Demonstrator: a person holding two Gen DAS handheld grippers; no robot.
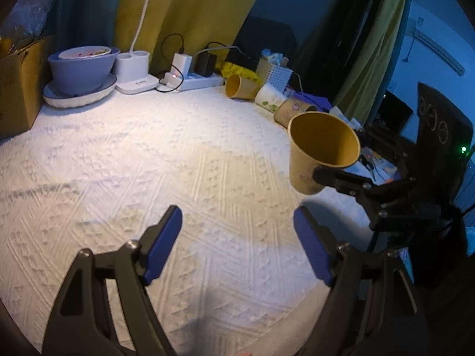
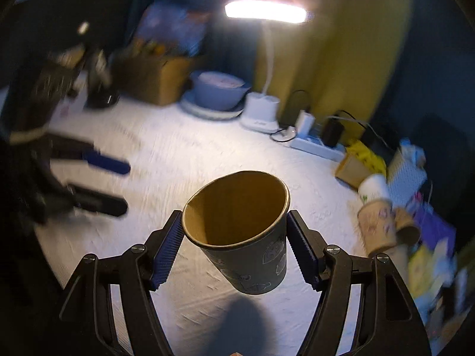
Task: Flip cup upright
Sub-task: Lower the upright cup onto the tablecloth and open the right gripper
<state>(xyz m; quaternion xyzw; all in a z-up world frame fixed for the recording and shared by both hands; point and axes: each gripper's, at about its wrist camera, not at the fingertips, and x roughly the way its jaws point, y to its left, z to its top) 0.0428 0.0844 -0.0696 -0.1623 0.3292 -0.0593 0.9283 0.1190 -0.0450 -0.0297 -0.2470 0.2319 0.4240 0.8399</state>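
My right gripper is shut on a paper cup with printed drawings. It holds the cup in the air above the white cloth, mouth up and tilted toward the camera. The same cup shows in the left wrist view at the right, clamped by the right gripper. My left gripper is open and empty, low over the white cloth, to the left of the cup. It shows blurred at the left of the right wrist view.
Several other paper cups lie on their sides at the far right of the cloth. A blue bowl on a plate, a white desk lamp base, a power strip with chargers and a cardboard box line the back.
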